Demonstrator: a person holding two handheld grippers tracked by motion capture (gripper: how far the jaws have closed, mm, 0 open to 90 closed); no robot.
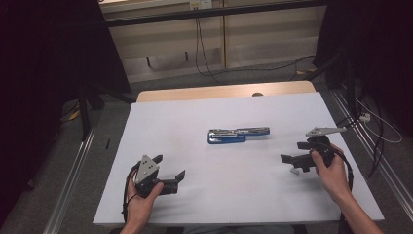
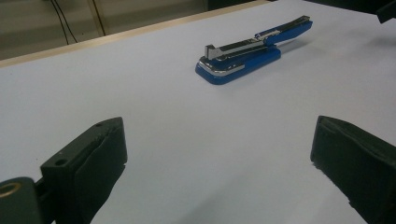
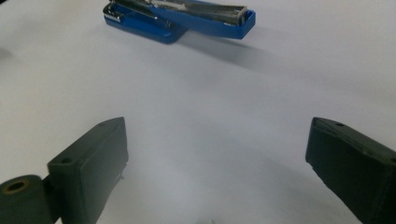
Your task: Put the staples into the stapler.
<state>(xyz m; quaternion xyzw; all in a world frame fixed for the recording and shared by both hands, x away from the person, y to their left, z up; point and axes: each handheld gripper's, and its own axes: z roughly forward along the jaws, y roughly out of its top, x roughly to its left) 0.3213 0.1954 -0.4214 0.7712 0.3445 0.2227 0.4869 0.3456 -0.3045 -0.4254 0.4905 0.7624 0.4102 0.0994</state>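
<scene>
L gripper sat near the table's front-left edge w/ jaws spread wide, holding nothing. Blue stapler, swung open flat, lay ahead of it & to its right, well apart. R gripper beyond, jaws also wide, empty.

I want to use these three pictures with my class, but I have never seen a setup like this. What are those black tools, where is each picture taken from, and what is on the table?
A person sits at a white table and holds a hand tool in each hand: the left gripper and the right gripper. Each has two black jaws, and both stand wide open, holding nothing.

The high view looks down from above the person. The two gripper views come from small cameras riding on the tools, looking out between the jaws.

On the table lies a blue stapler, swung open so its metal staple channel shows. Both grippers point toward it without touching it.
</scene>
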